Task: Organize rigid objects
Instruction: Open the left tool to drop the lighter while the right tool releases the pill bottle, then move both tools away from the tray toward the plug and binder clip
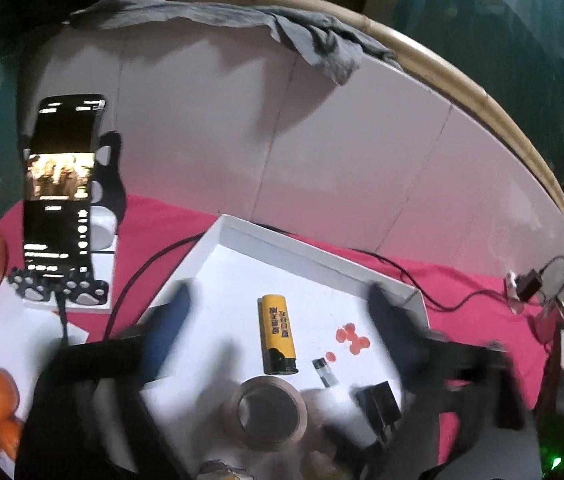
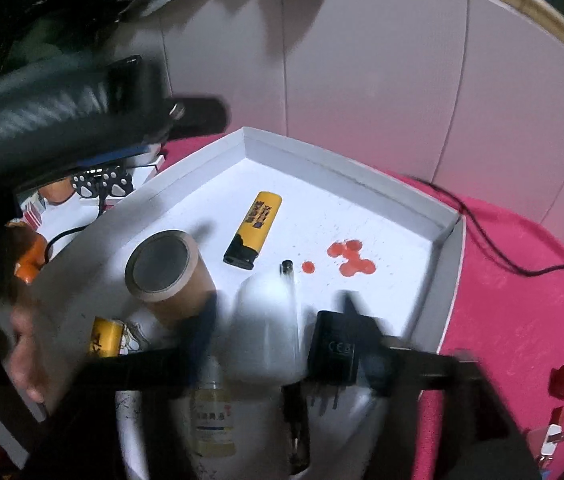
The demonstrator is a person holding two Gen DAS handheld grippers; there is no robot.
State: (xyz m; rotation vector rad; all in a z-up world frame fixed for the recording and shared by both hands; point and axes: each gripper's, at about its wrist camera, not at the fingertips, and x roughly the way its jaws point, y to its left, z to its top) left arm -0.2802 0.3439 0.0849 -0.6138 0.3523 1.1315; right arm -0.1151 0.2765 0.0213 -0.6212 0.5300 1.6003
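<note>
- Hovering over the white tray (image 1: 321,256), we hold both grippers (image 1: 278,320) (image 2: 282,312) wide, empty.
- Risk: knocking the tape roll (image 1: 268,412), at 6 o'clock from the lighter (image 1: 278,334).

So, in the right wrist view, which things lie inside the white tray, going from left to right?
Brown tape roll → yellow lighter → small dark-capped tube → red stains on the white tray.
</note>
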